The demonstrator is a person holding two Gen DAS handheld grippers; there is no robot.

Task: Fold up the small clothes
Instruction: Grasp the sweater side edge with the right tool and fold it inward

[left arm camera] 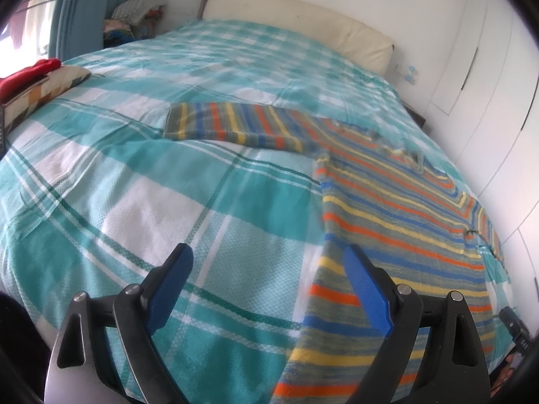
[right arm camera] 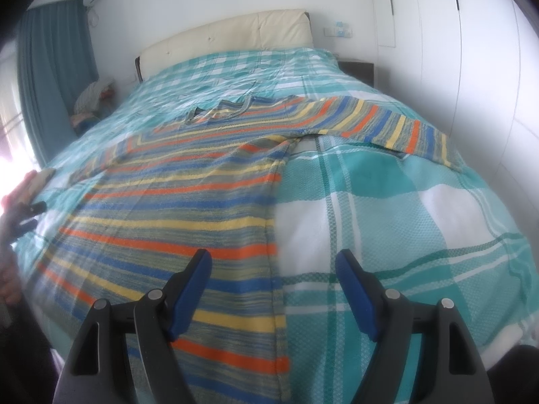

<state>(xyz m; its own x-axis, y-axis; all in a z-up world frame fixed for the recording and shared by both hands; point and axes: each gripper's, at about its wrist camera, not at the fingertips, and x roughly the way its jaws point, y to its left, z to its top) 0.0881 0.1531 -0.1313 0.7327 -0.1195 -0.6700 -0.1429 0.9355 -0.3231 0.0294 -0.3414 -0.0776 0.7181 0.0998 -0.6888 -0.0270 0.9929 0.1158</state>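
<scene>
A striped sweater (left arm camera: pixel 397 215) in orange, blue, yellow and grey lies flat on the bed, collar toward the headboard. In the left wrist view its left sleeve (left arm camera: pixel 232 128) stretches out sideways. In the right wrist view the sweater body (right arm camera: pixel 175 215) fills the left half and its right sleeve (right arm camera: pixel 387 124) stretches out to the right. My left gripper (left arm camera: pixel 269 262) is open and empty above the sweater's left side edge near the hem. My right gripper (right arm camera: pixel 273 269) is open and empty above the sweater's right side edge near the hem.
The bed carries a teal and white plaid cover (left arm camera: pixel 134 185) with a cream headboard (right arm camera: pixel 235 30) at the far end. A patterned cushion (left arm camera: pixel 43 91) with red cloth (left arm camera: pixel 30 70) lies at the left edge. White wardrobes (right arm camera: pixel 471 50) stand to the right.
</scene>
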